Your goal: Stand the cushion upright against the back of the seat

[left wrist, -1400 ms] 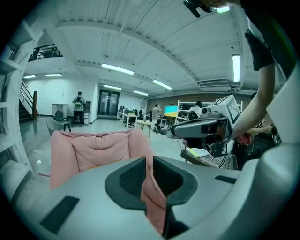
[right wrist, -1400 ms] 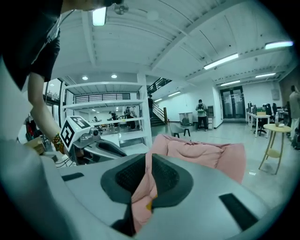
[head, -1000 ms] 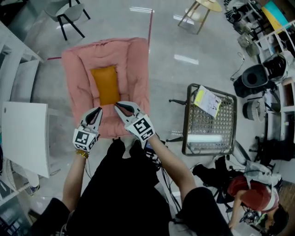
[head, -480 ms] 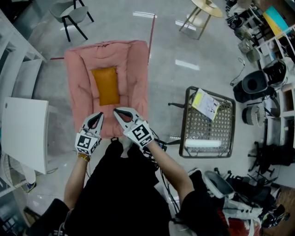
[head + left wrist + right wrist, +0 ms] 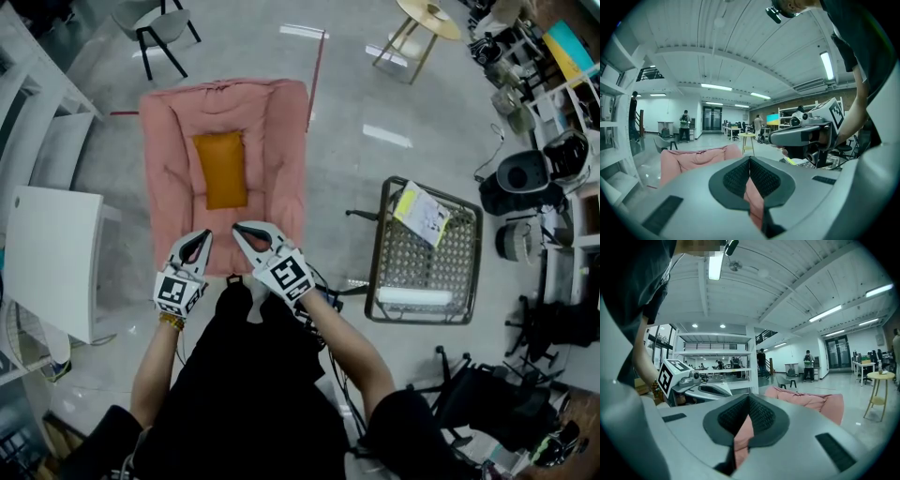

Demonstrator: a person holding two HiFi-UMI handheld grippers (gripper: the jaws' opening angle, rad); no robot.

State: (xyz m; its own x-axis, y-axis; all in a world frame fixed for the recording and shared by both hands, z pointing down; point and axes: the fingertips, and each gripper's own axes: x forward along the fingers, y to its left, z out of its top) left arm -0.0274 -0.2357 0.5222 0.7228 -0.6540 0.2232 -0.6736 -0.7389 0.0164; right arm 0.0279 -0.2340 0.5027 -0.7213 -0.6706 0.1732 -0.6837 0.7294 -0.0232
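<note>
An orange cushion [image 5: 220, 169] rests in the hollow of the pink padded seat [image 5: 281, 150]; from above I cannot tell how far it leans on the seat's back. My left gripper [image 5: 199, 236] and right gripper [image 5: 240, 228] hover side by side over the seat's near edge, a little short of the cushion. Both are shut with nothing between the pads. In the left gripper view the shut left gripper [image 5: 750, 161] hides the cushion, and only the pink seat [image 5: 693, 159] shows. The right gripper view shows the same: the right gripper [image 5: 749, 399] shut, pink seat [image 5: 811, 401] beyond.
A white table [image 5: 52, 262] stands at the seat's left. To the right is a wire-mesh chair [image 5: 464, 272] with a yellow sheet [image 5: 420, 211] on it. A grey chair [image 5: 159, 23] and a round stool [image 5: 422, 19] stand beyond. Cluttered shelves line the right side.
Both grippers have drawn back from the cushion's near edge to the seat's front edge, and their jaws have closed. The cushion stays in place.
</note>
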